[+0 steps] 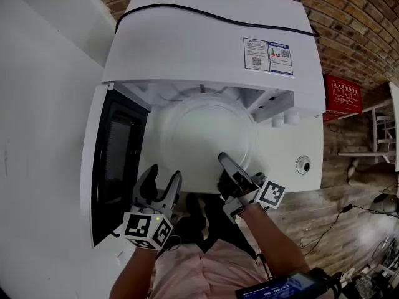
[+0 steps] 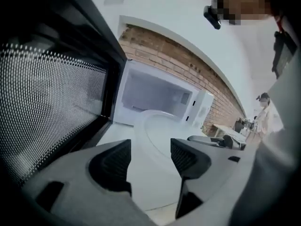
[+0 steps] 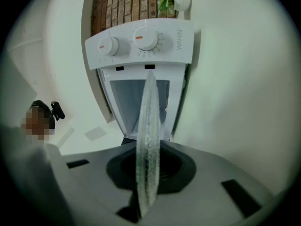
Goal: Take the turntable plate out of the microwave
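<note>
Hanging level just in front of the open cavity, the plate (image 1: 206,136) was a round disc of clear, faintly frosted glass with a raised rim, its far edge at the mouth of the microwave (image 1: 206,39). The right gripper (image 1: 224,161) pinched the near rim, and in its own view the plate (image 3: 148,126) showed edge-on as a thin pebbled band clamped between the dark ribbed pads of the right gripper (image 3: 149,171). The left gripper (image 1: 164,174) hung beside the plate's near left edge with its jaws spread. The left gripper view showed the left gripper (image 2: 150,154) with nothing in that gap and the plate (image 2: 160,131) lying beyond the tips. The door (image 1: 115,161) stood swung out to the left, its black window a fine dotted mesh. The boxy white casing carried two round knobs (image 3: 146,37) and a black cable (image 1: 212,17) across its top, with a brick wall (image 1: 349,17) behind.
</note>
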{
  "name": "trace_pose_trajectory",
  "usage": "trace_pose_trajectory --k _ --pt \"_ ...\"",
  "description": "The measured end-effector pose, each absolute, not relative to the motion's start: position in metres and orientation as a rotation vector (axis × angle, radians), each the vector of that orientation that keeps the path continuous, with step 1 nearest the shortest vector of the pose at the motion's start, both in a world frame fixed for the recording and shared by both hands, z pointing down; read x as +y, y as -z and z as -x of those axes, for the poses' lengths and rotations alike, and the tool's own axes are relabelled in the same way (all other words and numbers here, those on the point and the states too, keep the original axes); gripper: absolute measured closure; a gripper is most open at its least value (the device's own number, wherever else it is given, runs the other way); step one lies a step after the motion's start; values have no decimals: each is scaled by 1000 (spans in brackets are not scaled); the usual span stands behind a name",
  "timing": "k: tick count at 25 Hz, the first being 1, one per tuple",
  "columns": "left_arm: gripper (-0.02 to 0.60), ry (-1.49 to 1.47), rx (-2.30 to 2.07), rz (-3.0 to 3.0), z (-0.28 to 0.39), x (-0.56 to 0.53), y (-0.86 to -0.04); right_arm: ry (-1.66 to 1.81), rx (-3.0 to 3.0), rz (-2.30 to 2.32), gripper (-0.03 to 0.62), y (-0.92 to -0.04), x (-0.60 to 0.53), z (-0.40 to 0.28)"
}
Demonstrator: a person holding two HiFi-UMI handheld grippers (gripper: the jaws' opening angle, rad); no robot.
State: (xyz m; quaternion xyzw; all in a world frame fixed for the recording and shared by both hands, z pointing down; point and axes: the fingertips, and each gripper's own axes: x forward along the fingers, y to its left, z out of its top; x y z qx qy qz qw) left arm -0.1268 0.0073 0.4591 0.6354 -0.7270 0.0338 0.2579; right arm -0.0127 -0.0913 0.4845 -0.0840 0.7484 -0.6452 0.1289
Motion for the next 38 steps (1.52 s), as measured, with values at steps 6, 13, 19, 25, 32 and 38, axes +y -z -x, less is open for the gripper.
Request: trace_pose_trajectory --k 6,13,19,25,32,38 --pt "256 62 -1804 -1722 111 10 -467 1840 2158 247 567 -480 -78 -18" --pt "205 256 -1636 -1733 90 0 -460 1831 2140 172 566 -460 -62 -41" --pt "170 396 -1533 -1742 83 -12 -451 1844 2186 105 566 -446 -56 -42" --pt "207 492 -1483 -1724 86 -26 -445 1890 2245 59 566 -450 -54 -30" --pt "359 551 -1468 -1647 100 -36 -467 1972 2335 43 565 -473 -54 -19" --pt "453 572 -1449 -1574 108 -43 -497 2011 2364 54 565 -491 -65 -14"
